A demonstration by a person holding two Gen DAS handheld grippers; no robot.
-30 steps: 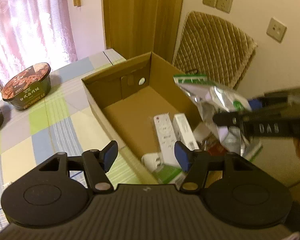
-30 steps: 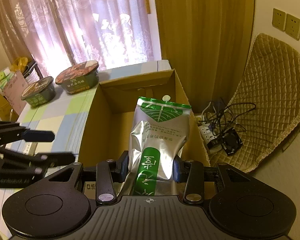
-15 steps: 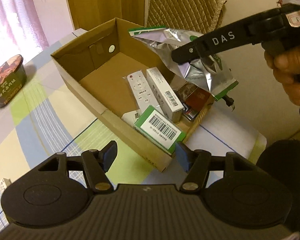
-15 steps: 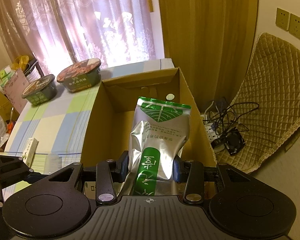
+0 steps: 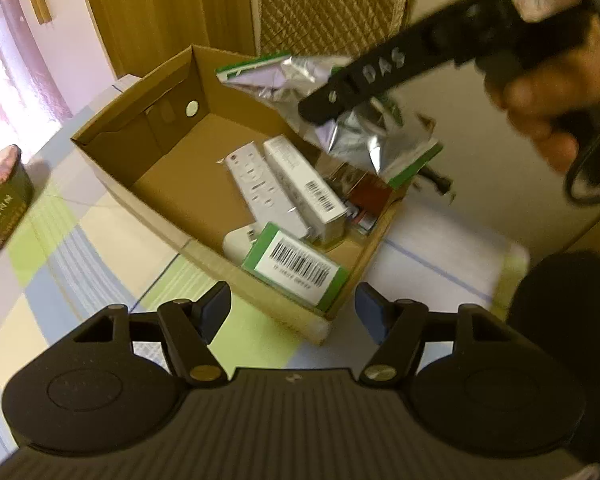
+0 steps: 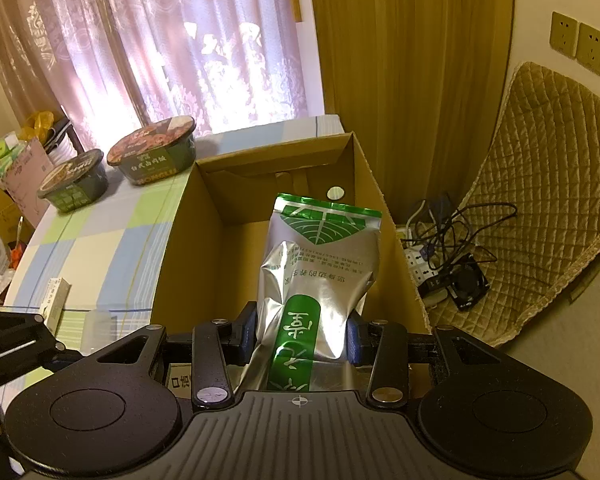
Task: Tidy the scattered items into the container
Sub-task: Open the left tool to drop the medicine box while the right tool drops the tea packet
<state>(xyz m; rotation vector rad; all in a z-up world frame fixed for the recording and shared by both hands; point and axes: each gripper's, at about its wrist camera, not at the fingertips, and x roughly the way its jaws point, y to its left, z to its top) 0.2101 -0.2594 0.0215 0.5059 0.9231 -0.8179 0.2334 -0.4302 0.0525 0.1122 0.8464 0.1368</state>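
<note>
Over cardboard box [image 6: 284, 184], "DAS"-marked right tool [image 6: 302, 338] pinches green-silver, seemingly tea, pouch [image 6: 320, 264].

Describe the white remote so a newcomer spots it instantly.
Look inside the open cardboard box on the checked tablecloth. On its floor, the white remote lies flat beside a long white carton. Only the remote has rows of buttons; the carton carries a barcode.

window: backlit pink lace curtain [image 6: 160, 40] | wood panel [image 6: 412, 80] | cream wall, sockets [image 6: 580, 42]
</note>
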